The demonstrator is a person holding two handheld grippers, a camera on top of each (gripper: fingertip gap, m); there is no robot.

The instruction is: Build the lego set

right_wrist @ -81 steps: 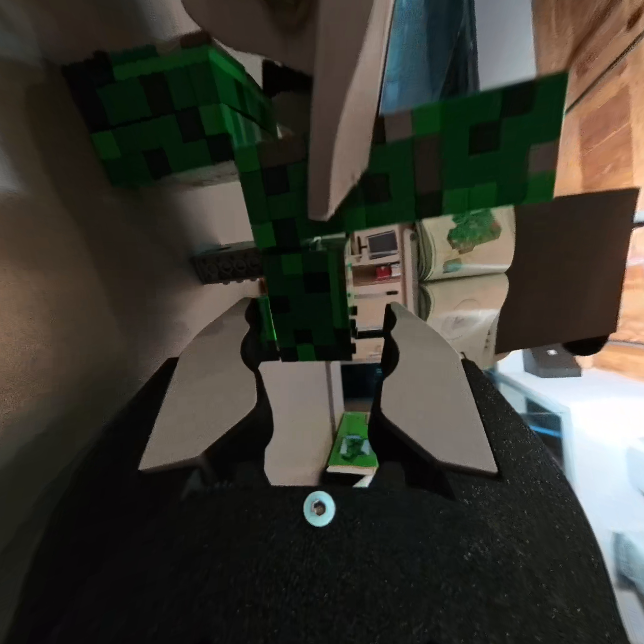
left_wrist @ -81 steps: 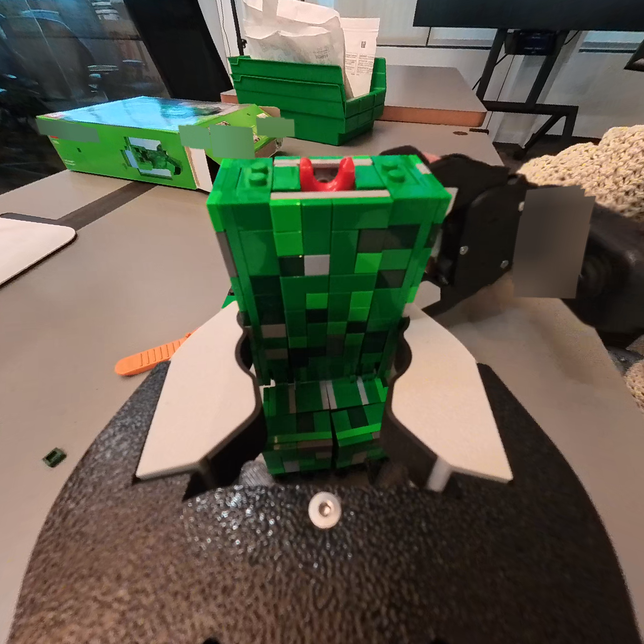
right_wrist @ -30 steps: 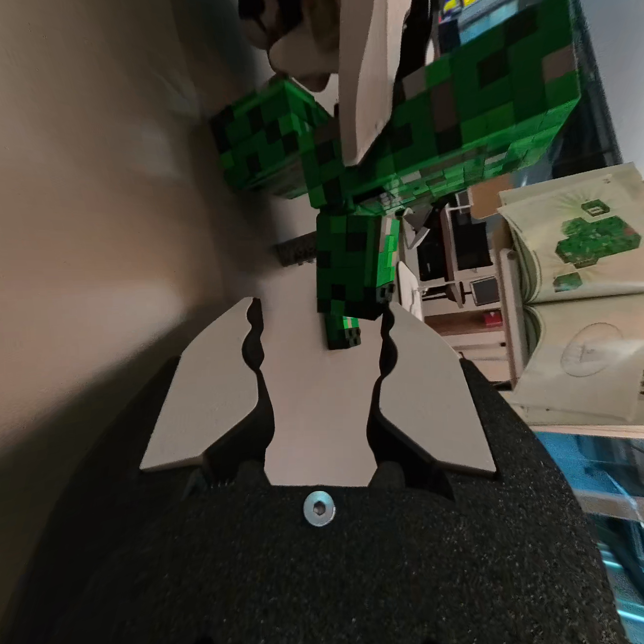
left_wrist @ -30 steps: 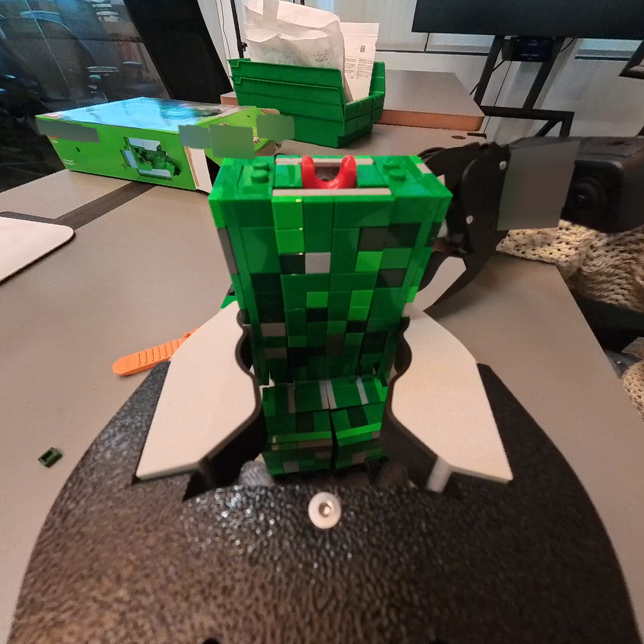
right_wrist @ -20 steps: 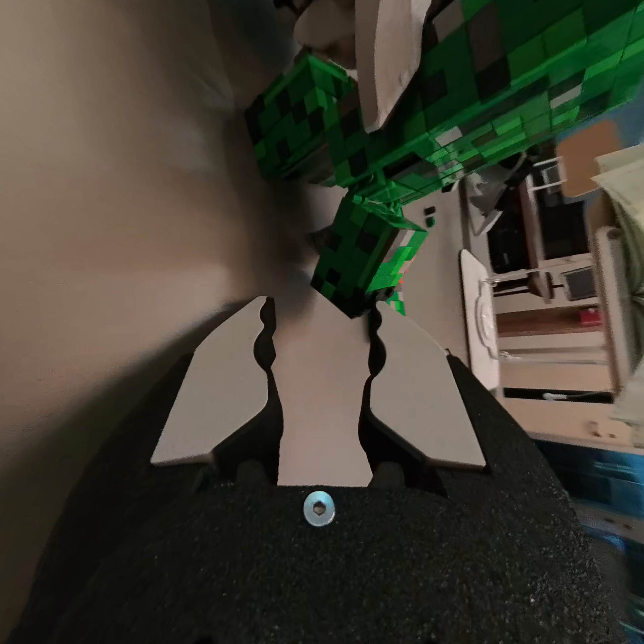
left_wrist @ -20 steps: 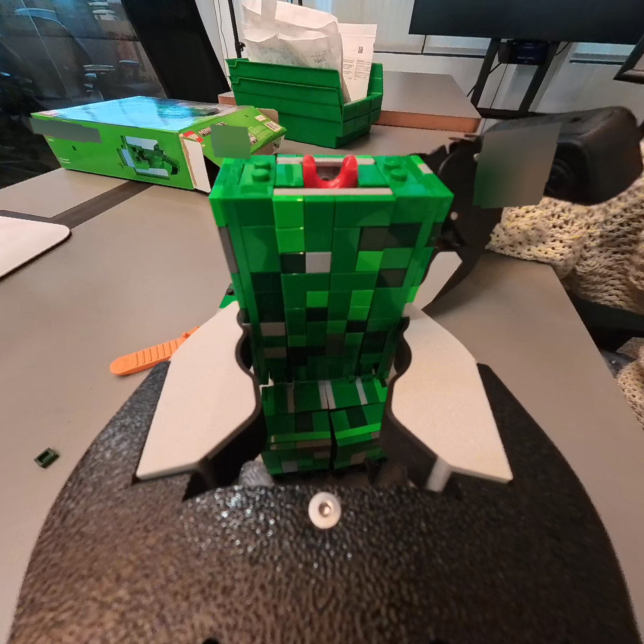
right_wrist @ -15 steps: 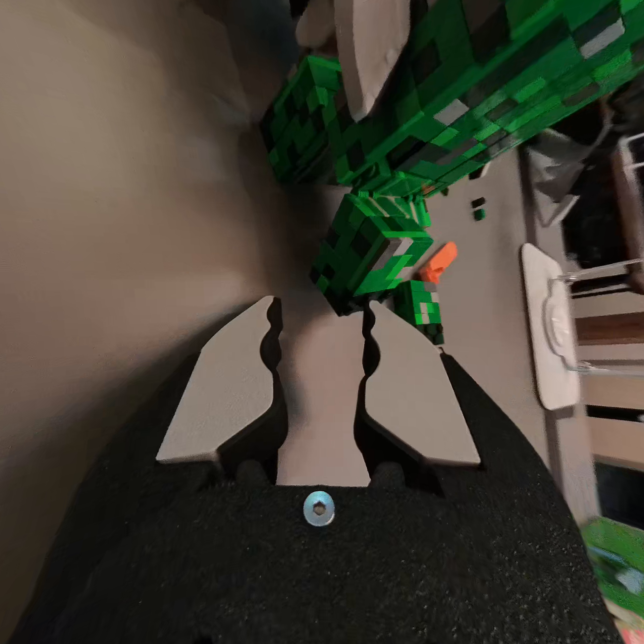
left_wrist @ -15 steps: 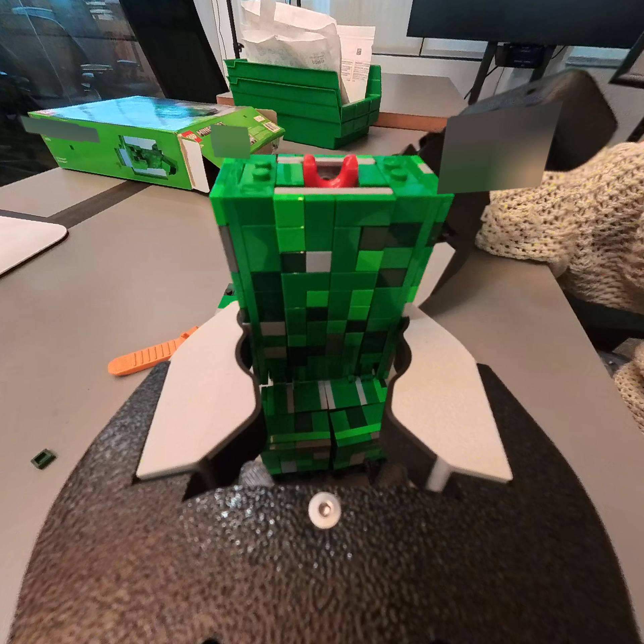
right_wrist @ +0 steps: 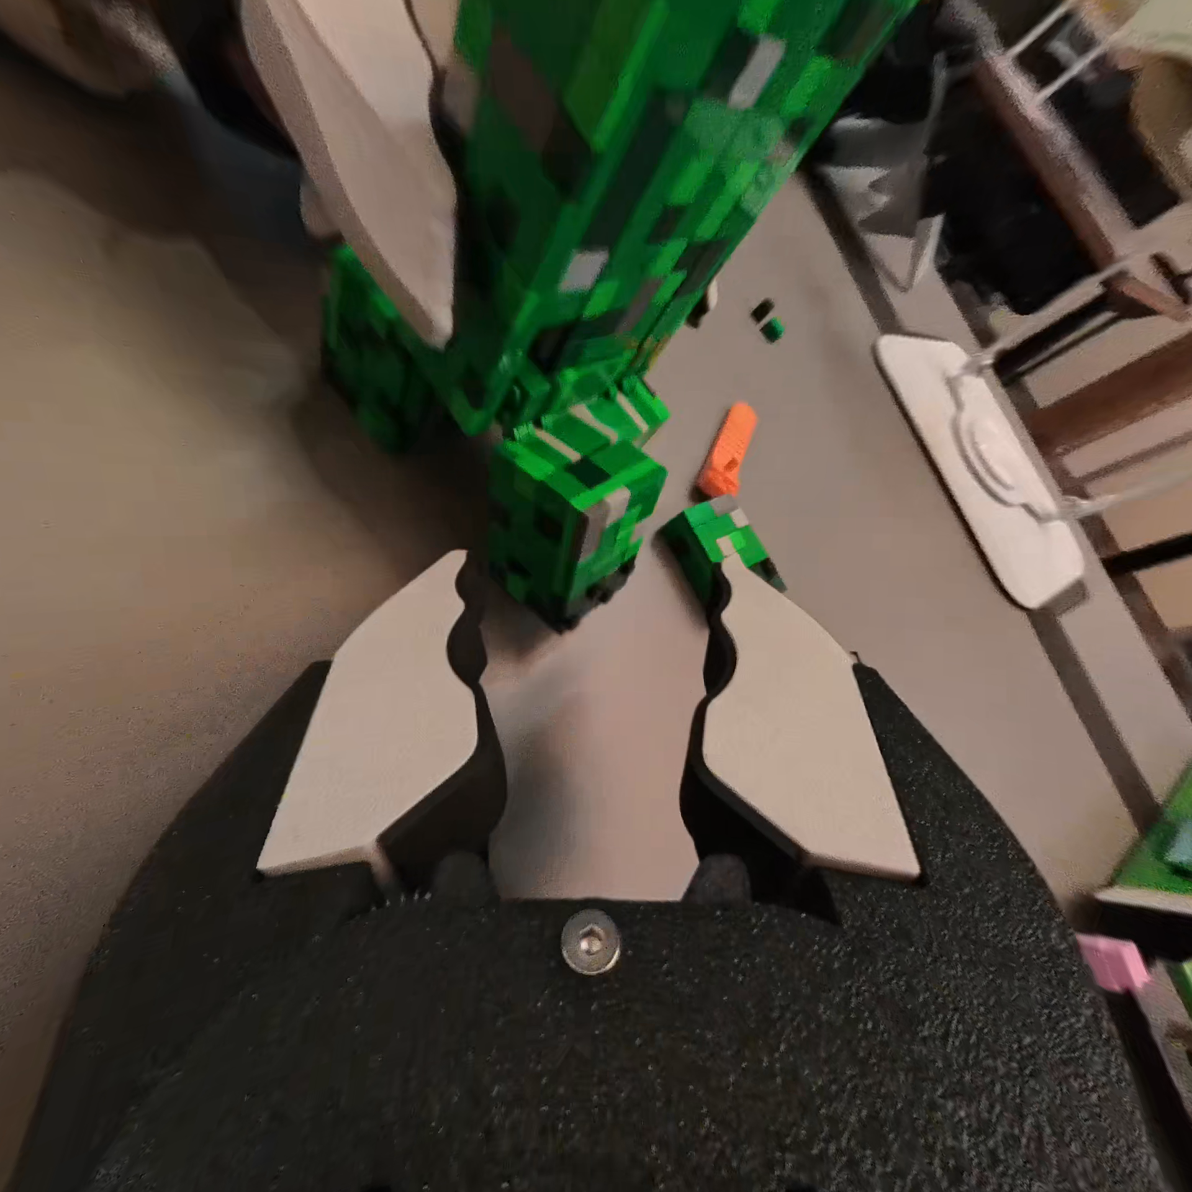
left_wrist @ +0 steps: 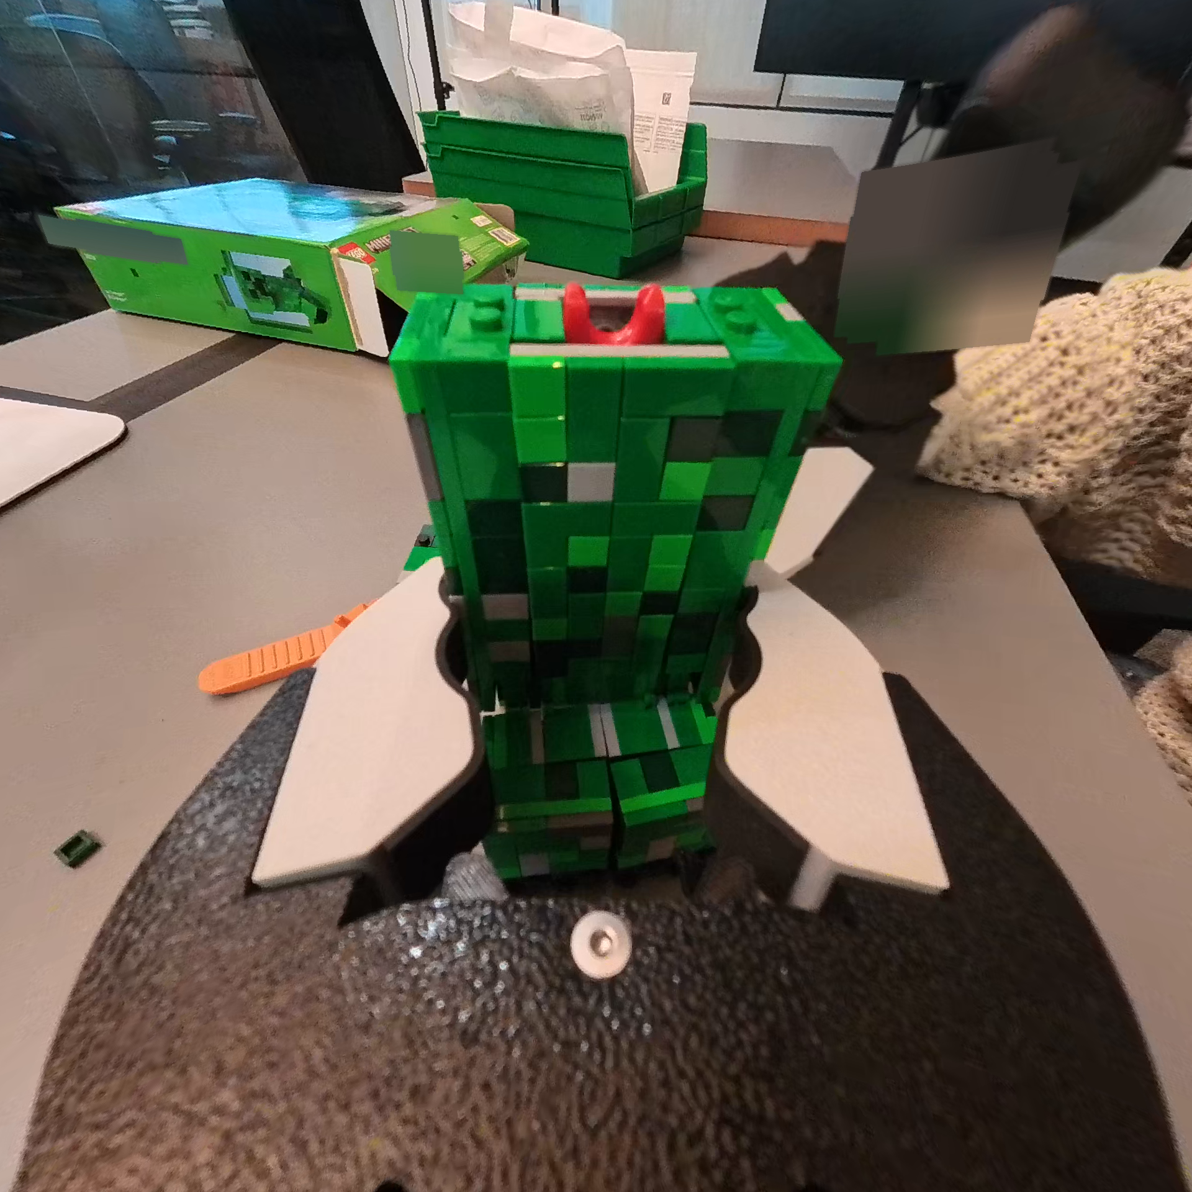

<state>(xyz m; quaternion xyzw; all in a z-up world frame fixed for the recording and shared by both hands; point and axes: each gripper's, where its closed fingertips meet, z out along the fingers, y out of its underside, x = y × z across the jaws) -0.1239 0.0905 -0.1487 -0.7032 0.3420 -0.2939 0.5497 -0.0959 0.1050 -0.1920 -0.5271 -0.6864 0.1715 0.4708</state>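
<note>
1. Left tool (left_wrist: 600,645) grips the green brick figure (left_wrist: 606,516) by its lower body, one grey finger (left_wrist: 380,742) pressed to each side, legs toward the camera.
2. On top of the figure, a red U-shaped piece (left_wrist: 611,316) sits in a grey-edged slot.
3. Right tool (right_wrist: 590,580) is open and holds nothing; its fingers (right_wrist: 387,729) point at the figure's feet (right_wrist: 567,516) from below, close to them.
4. A small green block (right_wrist: 716,542) lies on the bench (right_wrist: 129,516) just beside the right tool's right finger, next to an orange brick separator (right_wrist: 729,451).
5. Farther back on the bench lie a green set box (left_wrist: 258,258) and a green bin (left_wrist: 561,187) holding white paper bags (left_wrist: 548,77).
</note>
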